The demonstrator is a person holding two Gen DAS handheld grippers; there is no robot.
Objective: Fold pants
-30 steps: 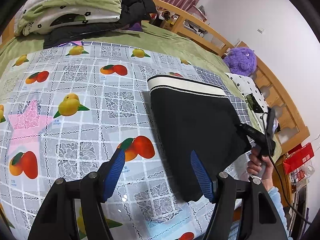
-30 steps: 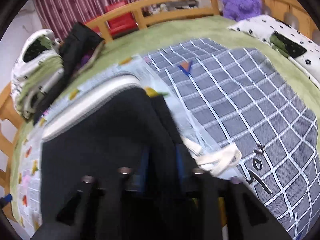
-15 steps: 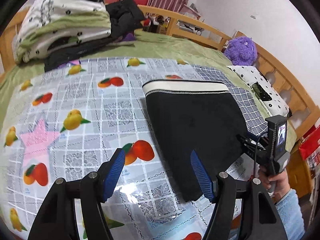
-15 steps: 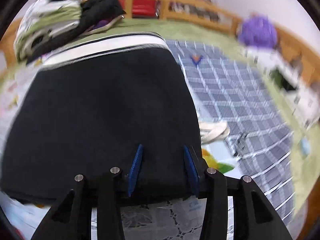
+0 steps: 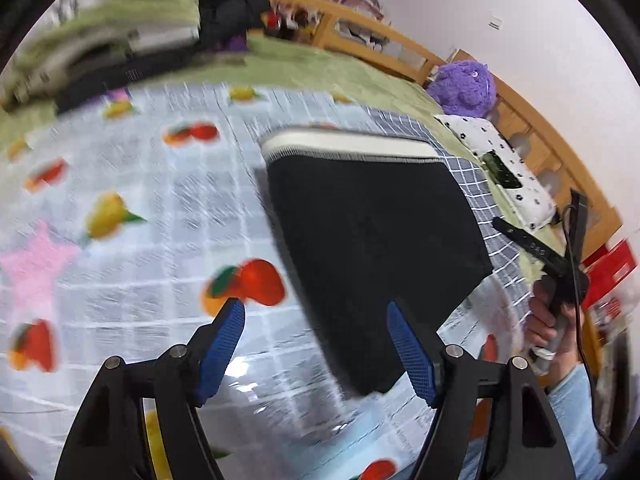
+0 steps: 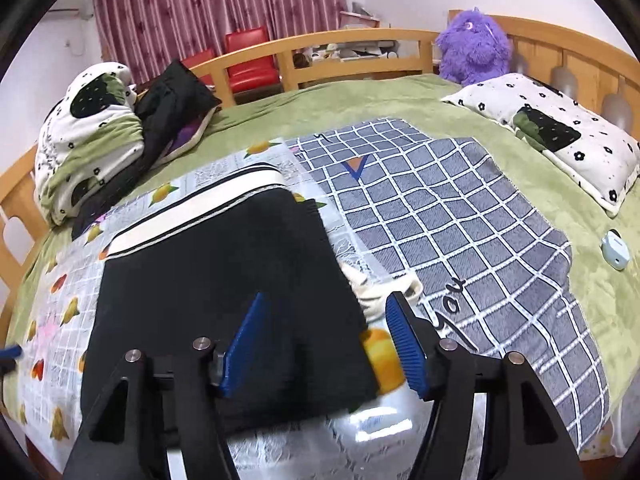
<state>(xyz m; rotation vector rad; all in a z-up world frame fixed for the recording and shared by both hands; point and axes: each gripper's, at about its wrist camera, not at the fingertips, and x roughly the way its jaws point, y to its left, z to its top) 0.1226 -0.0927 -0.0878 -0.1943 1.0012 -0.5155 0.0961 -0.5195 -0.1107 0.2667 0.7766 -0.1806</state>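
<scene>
Black folded pants with a cream waistband [image 6: 224,280] lying squared on the fruit-print plastic sheet [image 5: 120,240]; fold looking nearly finished. Left gripper [image 5: 316,348] and right gripper [image 6: 324,344] both opening, holding nothing.

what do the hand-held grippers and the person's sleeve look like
Each hand-held gripper, left and right, has black angular fingers with silver rivets and ribbed blue pads. In the left wrist view the right hand-held gripper shows a black handle, with a black cable trailing down. The sleeve is light blue.
</scene>
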